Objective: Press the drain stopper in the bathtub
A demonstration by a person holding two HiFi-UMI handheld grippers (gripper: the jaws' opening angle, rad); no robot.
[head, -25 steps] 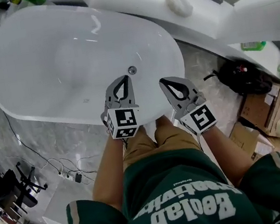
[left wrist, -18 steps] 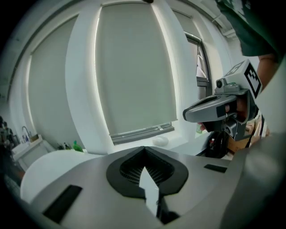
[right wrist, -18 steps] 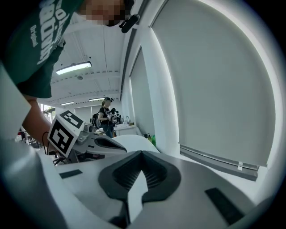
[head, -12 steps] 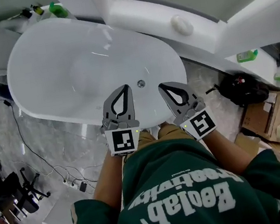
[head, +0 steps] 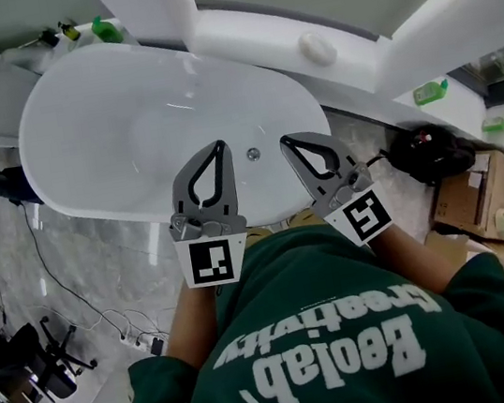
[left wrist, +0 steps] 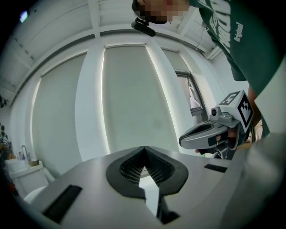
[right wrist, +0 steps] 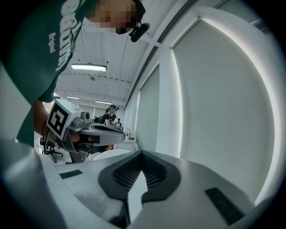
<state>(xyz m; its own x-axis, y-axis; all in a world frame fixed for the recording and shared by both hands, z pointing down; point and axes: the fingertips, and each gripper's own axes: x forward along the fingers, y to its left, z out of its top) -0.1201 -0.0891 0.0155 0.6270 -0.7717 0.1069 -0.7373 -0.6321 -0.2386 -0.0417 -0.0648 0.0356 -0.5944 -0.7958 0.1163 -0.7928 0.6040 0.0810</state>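
The white oval bathtub (head: 79, 128) fills the upper left of the head view. Its small round metal drain stopper (head: 252, 154) sits on the tub floor near the near rim. My left gripper (head: 218, 145) is held above the near rim, just left of the stopper, shut with nothing in it. My right gripper (head: 285, 141) is just right of the stopper, also shut and empty. Both are held in the air, pointing level toward the window wall. In the left gripper view the jaws (left wrist: 144, 149) meet, with the right gripper (left wrist: 210, 132) alongside. The right gripper view shows its jaws (right wrist: 141, 153) meeting.
A white ledge and pillar (head: 156, 12) run behind the tub. Green bottles (head: 107, 29) stand at its far end, another (head: 431, 91) on the right ledge. A black bag (head: 429, 151) and cardboard boxes (head: 479, 198) lie right. Cables and an office chair (head: 30, 359) are left.
The head camera has tipped forward, so the tub sits lower in view. Both grippers have risen slightly and stay shut, still flanking the stopper.
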